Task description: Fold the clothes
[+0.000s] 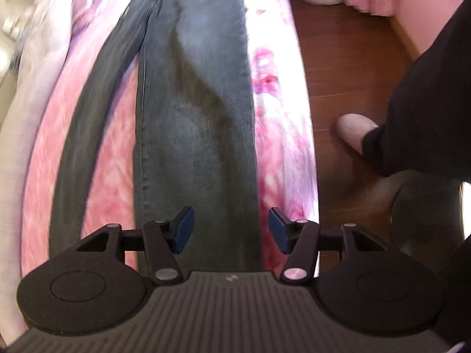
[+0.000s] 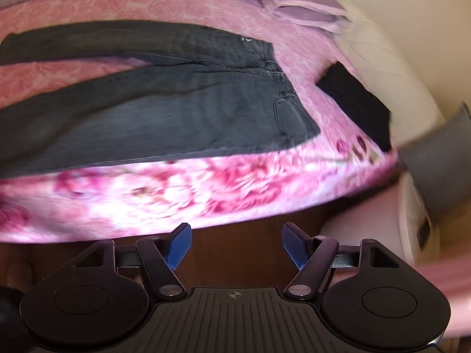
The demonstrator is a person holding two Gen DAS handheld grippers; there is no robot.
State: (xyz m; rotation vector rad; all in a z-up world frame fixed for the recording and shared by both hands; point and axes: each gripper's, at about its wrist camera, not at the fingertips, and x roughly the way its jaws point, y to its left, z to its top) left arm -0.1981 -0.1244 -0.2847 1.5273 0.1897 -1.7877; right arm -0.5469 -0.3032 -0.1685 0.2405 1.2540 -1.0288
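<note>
Dark grey jeans (image 1: 194, 111) lie spread flat on a pink floral bedspread (image 1: 112, 182), one leg running straight away from me and the other curving off to the left. My left gripper (image 1: 231, 229) hovers over the near end of the straight leg, open, with nothing gripped between its blue pads. In the right wrist view the jeans (image 2: 164, 108) lie across the bed with the waistband at the right. My right gripper (image 2: 235, 245) stands open over the brown floor, short of the bed's edge (image 2: 176, 194), with nothing between its fingers.
Folded lilac and pale garments (image 2: 300, 8) sit at the far side of the bed. A folded black item (image 2: 356, 103) lies at the bed's right end. Brown wooden floor (image 1: 347, 67) runs beside the bed, where a person's foot (image 1: 353, 132) and black trouser leg stand.
</note>
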